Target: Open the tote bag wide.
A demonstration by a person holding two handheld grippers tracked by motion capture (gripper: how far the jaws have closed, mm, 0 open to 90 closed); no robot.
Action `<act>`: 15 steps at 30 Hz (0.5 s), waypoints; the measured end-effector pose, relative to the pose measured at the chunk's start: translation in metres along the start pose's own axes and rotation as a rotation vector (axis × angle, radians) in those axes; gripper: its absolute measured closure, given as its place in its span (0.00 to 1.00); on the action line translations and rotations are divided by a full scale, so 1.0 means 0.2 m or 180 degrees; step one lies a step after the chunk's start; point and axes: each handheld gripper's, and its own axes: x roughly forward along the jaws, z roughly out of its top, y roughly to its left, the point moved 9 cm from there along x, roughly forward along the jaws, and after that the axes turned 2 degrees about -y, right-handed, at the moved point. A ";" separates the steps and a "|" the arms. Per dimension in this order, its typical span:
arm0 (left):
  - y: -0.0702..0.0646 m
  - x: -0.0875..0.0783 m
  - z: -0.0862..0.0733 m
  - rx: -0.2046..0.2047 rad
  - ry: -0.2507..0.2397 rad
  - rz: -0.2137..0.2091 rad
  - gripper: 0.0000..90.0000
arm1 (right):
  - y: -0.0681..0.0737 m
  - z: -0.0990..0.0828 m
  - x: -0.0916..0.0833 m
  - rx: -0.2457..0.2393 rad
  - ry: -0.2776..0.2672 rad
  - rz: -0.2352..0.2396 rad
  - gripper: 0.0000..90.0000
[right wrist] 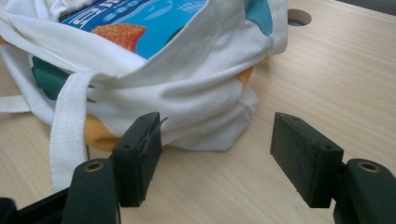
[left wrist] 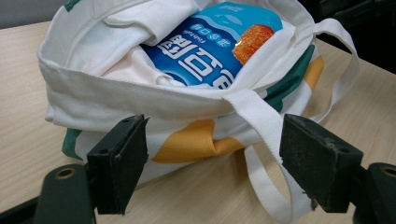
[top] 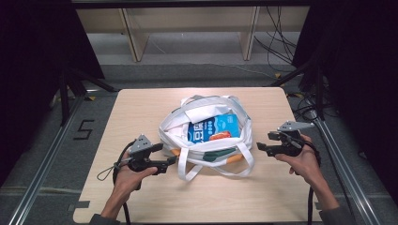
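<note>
Tote bag (top: pixel 206 140) sits mid-table (top: pixel 141 108), centre of the high view, mouth slumped open with a blue snack packet (top: pixel 213 127) lying inside. Left gripper (top: pixel 172 160) at the bag's lower-left edge, right gripper (top: pixel 259 147) at its right side. Both stand wide with nothing between the pads; in the left gripper view a white strap (left wrist: pixel 261 126) hangs in the gap but isn't pinched.

Looks like the packet is in and the bag is being let go. Next I'd pick up the straps: pinch webbing only, not body cloth, one strap per gripper, lift evenly so the packet doesn't slide out. Far strap's lie is unclear from here.
</note>
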 end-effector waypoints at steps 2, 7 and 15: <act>-0.02 0.00 -0.02 -0.0052 0.0011 0.0007 0.24 | 0.01 -0.01 0.00 -0.0013 0.0014 0.0022 0.38; -0.05 -0.01 -0.05 0.0027 0.0075 -0.0044 0.24 | 0.04 -0.03 -0.01 0.0021 0.0055 0.0030 0.37; -0.09 -0.02 -0.09 0.0035 0.0065 -0.0066 0.24 | 0.04 -0.05 -0.02 0.0003 0.0045 0.0014 0.35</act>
